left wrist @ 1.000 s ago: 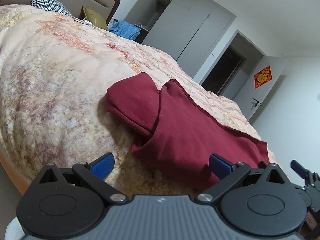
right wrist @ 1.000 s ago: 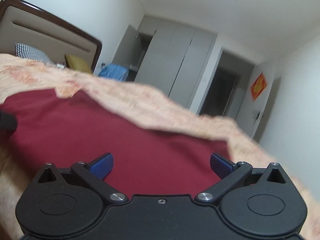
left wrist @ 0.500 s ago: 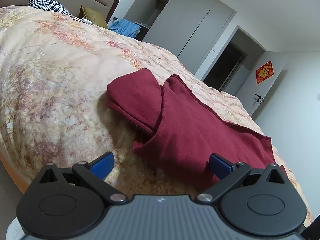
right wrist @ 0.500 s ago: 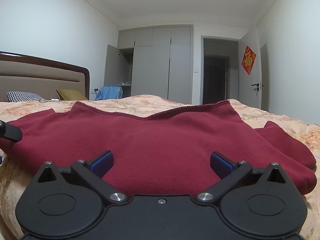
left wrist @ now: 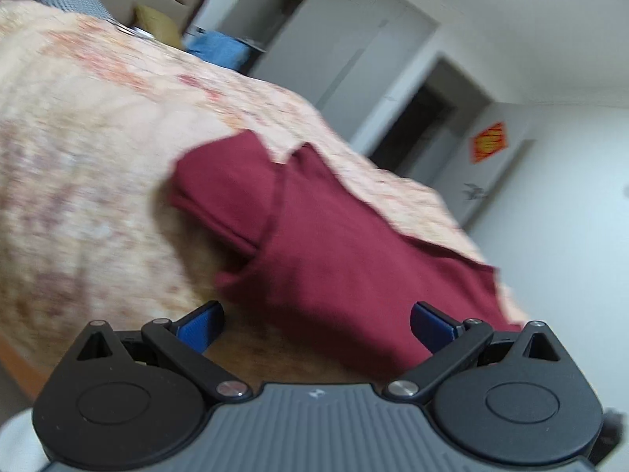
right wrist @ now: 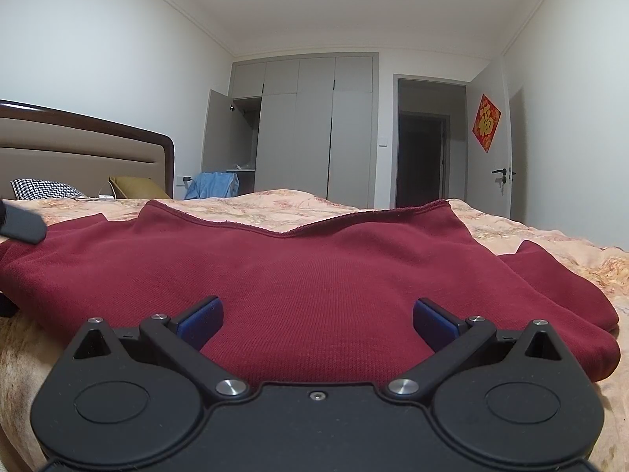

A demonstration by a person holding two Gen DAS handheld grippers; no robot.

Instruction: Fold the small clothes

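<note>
1. Left gripper (left wrist: 316, 324) first: its blue-padded jaws stand wide apart with nothing between them, low over the peach floral quilted bedspread (left wrist: 86, 181). The dark red knitted sweatshirt (left wrist: 334, 244) lies flat on that bedspread, ahead and to the right of this gripper, one sleeve folded across to the gripper's forward left.
2. The risk here: close on the near corner from this angle and the fingers could pinch bedspread along with the knit, dragging the whole garment instead of lifting one layer.
3. This view is smeared by motion, so the sweatshirt's far edge is hard to read; it seems to end at the bed's right side, but I can't be sure.
4. On to the right gripper (right wrist: 316, 320): jaws spread wide too, holding nothing, with the sweatshirt (right wrist: 314, 275) straight ahead and its near edge tucked beneath the fingers.
5. Trouble here would be grabbing only the top layer at that edge, so the fold comes out skewed or bunched.
6. Forward left of this gripper, a dark object (right wrist: 21, 224) pokes in at the frame edge, probably part of the other tool, but it is cut off.
7. The near hem is hidden under the gripper body, and the sleeve to the forward right is only partly in view.
</note>
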